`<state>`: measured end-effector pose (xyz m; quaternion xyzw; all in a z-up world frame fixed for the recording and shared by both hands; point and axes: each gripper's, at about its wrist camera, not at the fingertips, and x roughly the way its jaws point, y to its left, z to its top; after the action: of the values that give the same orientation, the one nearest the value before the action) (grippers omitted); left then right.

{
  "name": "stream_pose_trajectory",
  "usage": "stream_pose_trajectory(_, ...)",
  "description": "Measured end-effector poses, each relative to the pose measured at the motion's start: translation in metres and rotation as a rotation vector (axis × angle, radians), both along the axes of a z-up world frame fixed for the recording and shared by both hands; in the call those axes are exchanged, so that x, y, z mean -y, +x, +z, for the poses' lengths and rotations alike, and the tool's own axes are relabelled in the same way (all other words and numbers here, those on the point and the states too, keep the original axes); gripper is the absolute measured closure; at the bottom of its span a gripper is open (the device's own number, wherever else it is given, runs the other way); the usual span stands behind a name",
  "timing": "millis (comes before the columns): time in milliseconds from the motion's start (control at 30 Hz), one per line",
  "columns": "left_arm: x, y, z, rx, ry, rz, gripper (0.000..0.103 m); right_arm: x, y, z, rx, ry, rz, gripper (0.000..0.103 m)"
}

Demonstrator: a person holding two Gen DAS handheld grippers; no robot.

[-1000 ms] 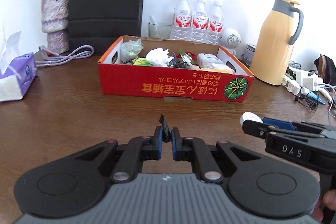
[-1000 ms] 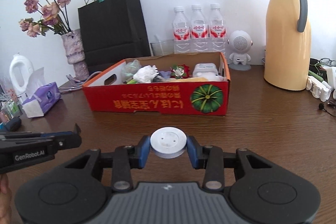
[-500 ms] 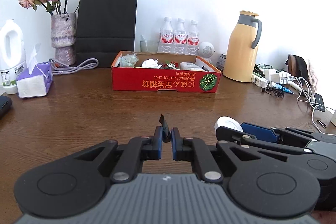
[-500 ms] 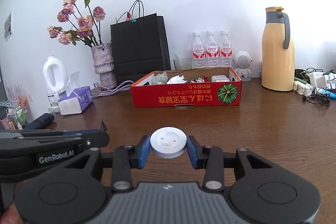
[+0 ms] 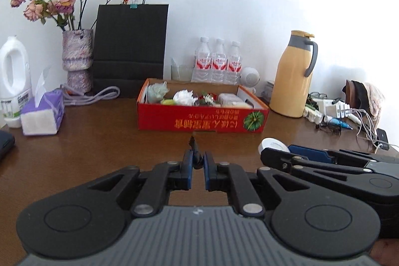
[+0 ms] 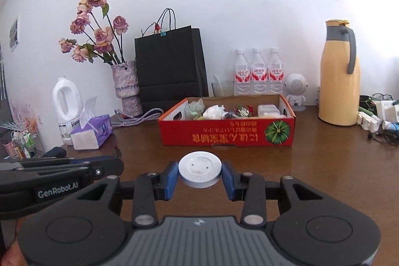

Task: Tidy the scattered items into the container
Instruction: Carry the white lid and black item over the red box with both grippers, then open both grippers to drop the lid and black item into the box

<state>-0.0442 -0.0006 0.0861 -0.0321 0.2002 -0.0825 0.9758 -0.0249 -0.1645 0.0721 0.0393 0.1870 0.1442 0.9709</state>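
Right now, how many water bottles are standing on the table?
3. They stand side by side against the wall behind the red box: left bottle, middle bottle, right bottle, between a glass and a small white speaker. None seems hidden.

Left gripper (image 5: pixel 198 162) pinching a small dark clip (image 5: pixel 195 151), red box (image 5: pixel 202 122) ahead, right gripper (image 5: pixel 271 150) alongside with white disc (image 5: pixel 270 143).

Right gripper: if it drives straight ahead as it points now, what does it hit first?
Likely the front wall of the red box. The right gripper, shut on the white disc, points at it over bare table; depth is uncertain.
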Motion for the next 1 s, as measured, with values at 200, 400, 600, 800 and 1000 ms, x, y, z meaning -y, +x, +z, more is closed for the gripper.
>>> stream_pose_trajectory(200, -0.012, 0.128, 0.067, 0.077, -0.014, 0.018, 0.094, -0.001, 0.126, 0.056, 0.069, 0.021, 0.0, 0.066)
stream_pose_trajectory(400, -0.025, 0.251, 0.118, 0.058, -0.009, 0.034, 0.094, -0.001, 0.256, 0.11, 0.059, -0.005, -0.014, 0.066)
stream_pose_trajectory(600, -0.022, 0.302, 0.105, -0.09, 0.059, -0.049, 0.094, -0.001, 0.338, 0.105, -0.224, -0.019, 0.117, 0.066)
stream_pose_trajectory(800, -0.017, 0.357, 0.034, -0.483, 0.106, -0.139, 0.094, -0.024, 0.395, 0.03, -0.626, -0.101, 0.195, 0.066)
stream_pose_trajectory(1000, -0.026, 0.372, -0.012, -0.632, 0.085, -0.119, 0.093, -0.036, 0.41, -0.023, -0.812, -0.085, 0.211, 0.066)
